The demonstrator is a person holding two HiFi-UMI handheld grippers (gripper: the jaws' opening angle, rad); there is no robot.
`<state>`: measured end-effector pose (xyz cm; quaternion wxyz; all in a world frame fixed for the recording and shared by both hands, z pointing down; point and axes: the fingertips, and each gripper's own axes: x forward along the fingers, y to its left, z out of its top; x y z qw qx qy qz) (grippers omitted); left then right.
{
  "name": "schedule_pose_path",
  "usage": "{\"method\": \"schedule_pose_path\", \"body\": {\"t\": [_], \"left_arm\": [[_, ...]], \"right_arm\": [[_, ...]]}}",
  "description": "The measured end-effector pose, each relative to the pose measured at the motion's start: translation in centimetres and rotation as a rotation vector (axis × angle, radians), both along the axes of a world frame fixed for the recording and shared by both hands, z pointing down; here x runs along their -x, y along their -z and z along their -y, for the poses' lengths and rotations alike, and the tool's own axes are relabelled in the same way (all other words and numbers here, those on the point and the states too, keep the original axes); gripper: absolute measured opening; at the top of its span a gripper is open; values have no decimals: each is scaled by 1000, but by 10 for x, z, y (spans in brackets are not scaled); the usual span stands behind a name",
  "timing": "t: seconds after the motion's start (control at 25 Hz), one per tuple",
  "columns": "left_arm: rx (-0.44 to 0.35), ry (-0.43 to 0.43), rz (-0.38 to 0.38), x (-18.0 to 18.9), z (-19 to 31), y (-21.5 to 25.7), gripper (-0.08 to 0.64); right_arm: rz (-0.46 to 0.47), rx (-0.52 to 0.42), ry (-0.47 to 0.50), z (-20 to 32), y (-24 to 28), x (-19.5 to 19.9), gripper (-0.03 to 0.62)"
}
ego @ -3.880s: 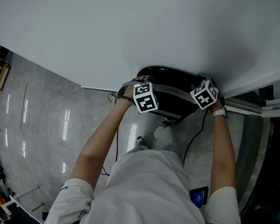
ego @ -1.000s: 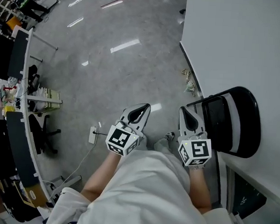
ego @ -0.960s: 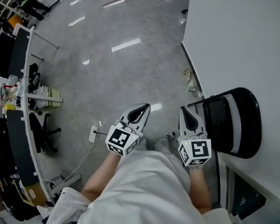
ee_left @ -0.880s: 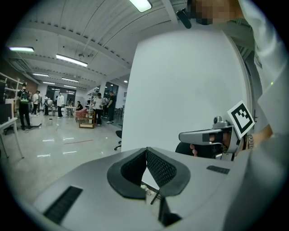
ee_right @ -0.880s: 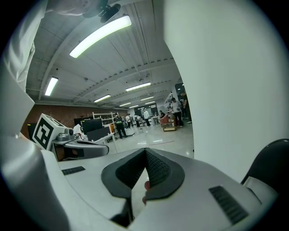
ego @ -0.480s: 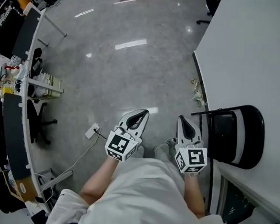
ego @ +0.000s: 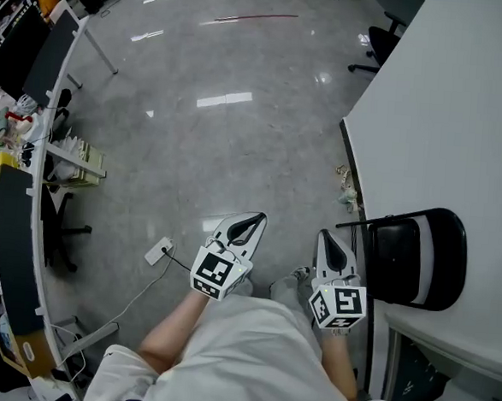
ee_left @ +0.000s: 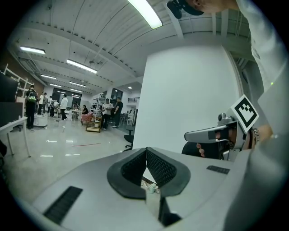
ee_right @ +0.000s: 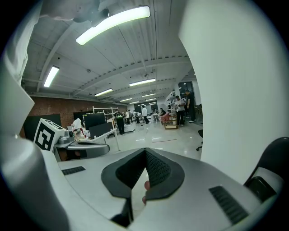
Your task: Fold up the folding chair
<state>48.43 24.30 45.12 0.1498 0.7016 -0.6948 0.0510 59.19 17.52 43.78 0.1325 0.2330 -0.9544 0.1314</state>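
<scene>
In the head view, the glossy grey stone floor lies open ahead of the person and to the left. A white partition wall closes off the right side, and its foot runs as a dark edge towards the person. A black folding chair with a grey band across its back stands against that wall and appears folded flat. It is just right of the right tool and not touching it. The left tool hangs beside the right one over bare floor; both point ahead with their jaws together and hold nothing. A row of dark-topped tables curves along the far left edge. A white power strip with a cable lies on the floor left of the left tool. A black swivel chair stands near the wall's far corner.

In the left gripper view, the ribbed dark pads meet at their tips with nothing between them. The white wall fills the right half, and the right tool shows in front of it. To the left the floor runs clear to a distant group of people under long ceiling strip lights.

In the right gripper view, the pads are likewise pressed together and empty. The wall rises on the right, with the chair's rounded black back at the lower right edge. The left tool sits at the left, and open floor lies between.
</scene>
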Motion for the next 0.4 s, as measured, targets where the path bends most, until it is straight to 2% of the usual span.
{"method": "schedule_pose_path", "body": {"t": [0.2, 0.4], "left_arm": [[1, 48, -3, 12, -21, -14, 12], [12, 38, -30, 11, -38, -5, 12]], "right_arm": [[21, 3, 28, -15, -20, 12, 5], [17, -32, 63, -32, 1, 35, 5]]}}
